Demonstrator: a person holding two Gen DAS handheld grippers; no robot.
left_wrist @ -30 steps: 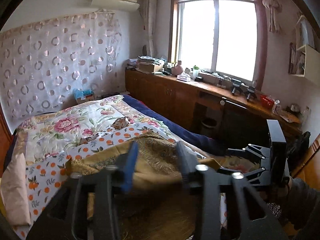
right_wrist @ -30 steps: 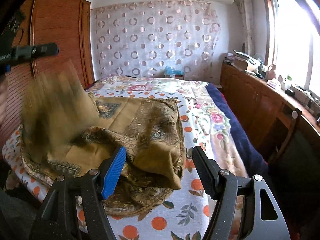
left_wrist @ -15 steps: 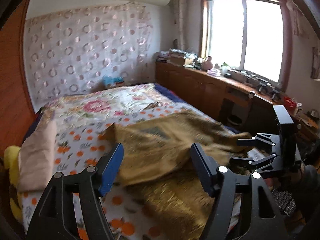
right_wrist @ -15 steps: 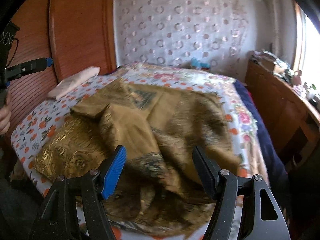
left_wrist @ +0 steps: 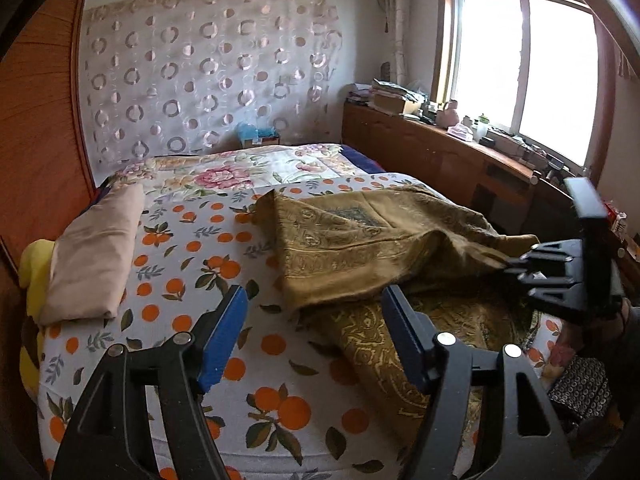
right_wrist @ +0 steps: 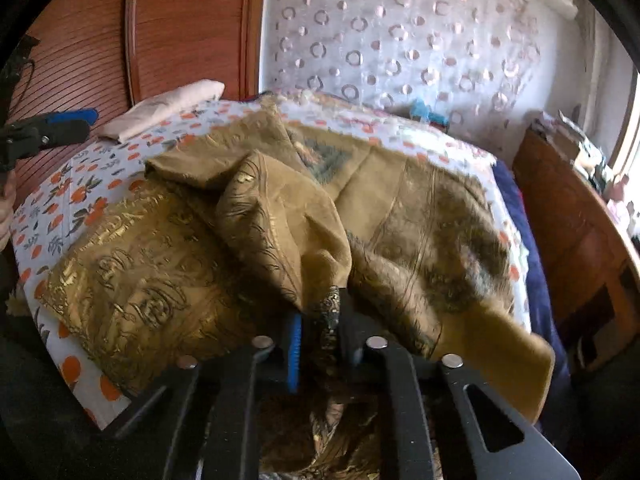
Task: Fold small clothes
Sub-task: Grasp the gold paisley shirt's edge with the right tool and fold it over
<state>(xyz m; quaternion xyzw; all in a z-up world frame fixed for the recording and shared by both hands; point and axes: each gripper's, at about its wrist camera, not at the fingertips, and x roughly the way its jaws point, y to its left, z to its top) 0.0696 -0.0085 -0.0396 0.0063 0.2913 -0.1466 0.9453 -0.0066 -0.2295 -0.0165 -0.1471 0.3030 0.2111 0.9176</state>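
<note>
A golden-brown patterned cloth [left_wrist: 360,232] lies rumpled and partly doubled over on the orange-print bed sheet [left_wrist: 192,248]. My left gripper [left_wrist: 312,296] hangs open over the sheet, just left of the cloth's near edge, with nothing between its fingers. In the right wrist view the cloth [right_wrist: 260,216] fills the middle, and my right gripper [right_wrist: 320,320] is closing its jaws on a bunched edge of it, which is pinched between the pads. In the left wrist view the right gripper [left_wrist: 516,270] shows at the cloth's right side. The left gripper [right_wrist: 68,120] is at the far left.
A folded beige cloth [left_wrist: 96,252] and a yellow soft toy [left_wrist: 34,264] lie along the bed's left side by the wooden wardrobe [right_wrist: 180,32]. A floral quilt [left_wrist: 248,168] covers the far end. A cluttered wooden sideboard [left_wrist: 440,152] runs under the window on the right.
The left gripper let the raised cloth drop, opened wider and sank toward the sheet. The right gripper went from wide open to closed on the cloth's near edge.
</note>
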